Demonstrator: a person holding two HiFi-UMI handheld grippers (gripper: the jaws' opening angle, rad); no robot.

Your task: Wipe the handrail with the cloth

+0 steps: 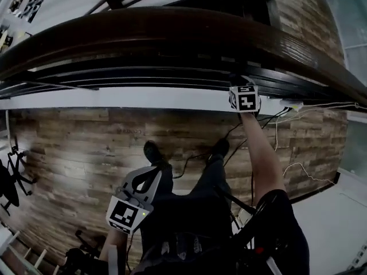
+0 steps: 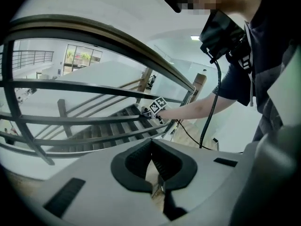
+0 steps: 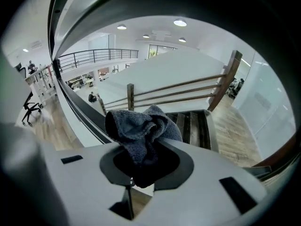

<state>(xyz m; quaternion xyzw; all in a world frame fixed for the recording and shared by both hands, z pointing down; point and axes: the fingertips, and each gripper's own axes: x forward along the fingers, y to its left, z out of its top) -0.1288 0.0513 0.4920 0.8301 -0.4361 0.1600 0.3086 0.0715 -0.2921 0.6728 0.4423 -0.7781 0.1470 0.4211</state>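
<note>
Firmly, the right hand-held gripper (image 3: pixel 146 163) clamps the bunched cloth (image 3: pixel 141 124).

This is a big, bright building like an office, up beside a staircase. It has a dark handrail (image 1: pixel 172 33), a wood floor (image 1: pixel 86 148), stairs (image 3: pixel 193 124) going down, a railed balcony (image 3: pixel 94 54) and round ceiling lights (image 3: pixel 179 22).

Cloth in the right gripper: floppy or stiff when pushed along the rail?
Likely floppy: the cloth bunches in soft folds past the right gripper. Probably light, since the bunch stands up unsupported. Its fuzzy texture should drag, not slip, on the handrail.
</note>
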